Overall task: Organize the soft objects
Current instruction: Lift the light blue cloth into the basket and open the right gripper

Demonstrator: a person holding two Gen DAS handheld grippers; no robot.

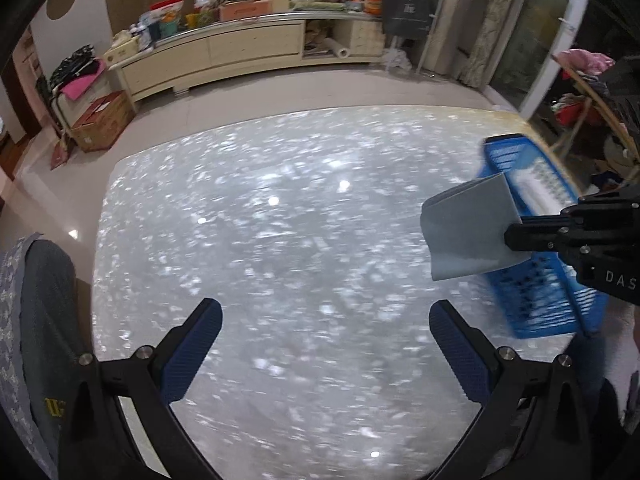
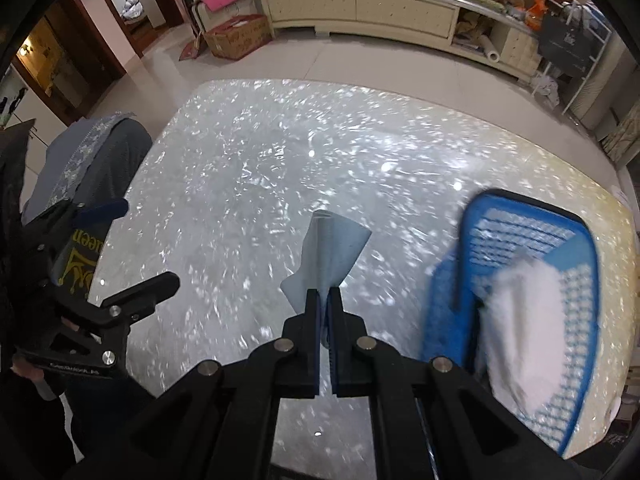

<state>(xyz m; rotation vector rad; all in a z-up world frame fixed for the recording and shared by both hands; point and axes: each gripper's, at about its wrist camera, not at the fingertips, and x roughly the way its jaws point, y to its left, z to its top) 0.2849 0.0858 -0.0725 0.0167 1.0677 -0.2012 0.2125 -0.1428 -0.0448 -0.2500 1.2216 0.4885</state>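
My right gripper (image 2: pixel 323 294) is shut on a folded pale blue-grey cloth (image 2: pixel 332 254), which hangs in the air above the speckled grey table (image 2: pixel 260 168). In the left wrist view that cloth (image 1: pixel 468 228) hangs from the right gripper (image 1: pixel 510 236), in front of the blue basket (image 1: pixel 516 160). The blue basket (image 2: pixel 532 240) stands at the table's right edge with a white fluffy cloth (image 2: pixel 524 320) lying in it. My left gripper (image 1: pixel 326 346) is open and holds nothing, raised over the table's near part; its black frame (image 2: pixel 112 312) shows at the left of the right wrist view.
A chair back draped with grey and patterned fabric (image 2: pixel 92 160) stands at the table's left side. Beyond the table are a long cream cabinet (image 2: pixel 360 12) crowded with items, a cardboard box (image 2: pixel 236 36) on the floor and a clothes rack (image 1: pixel 584 92) at the right.
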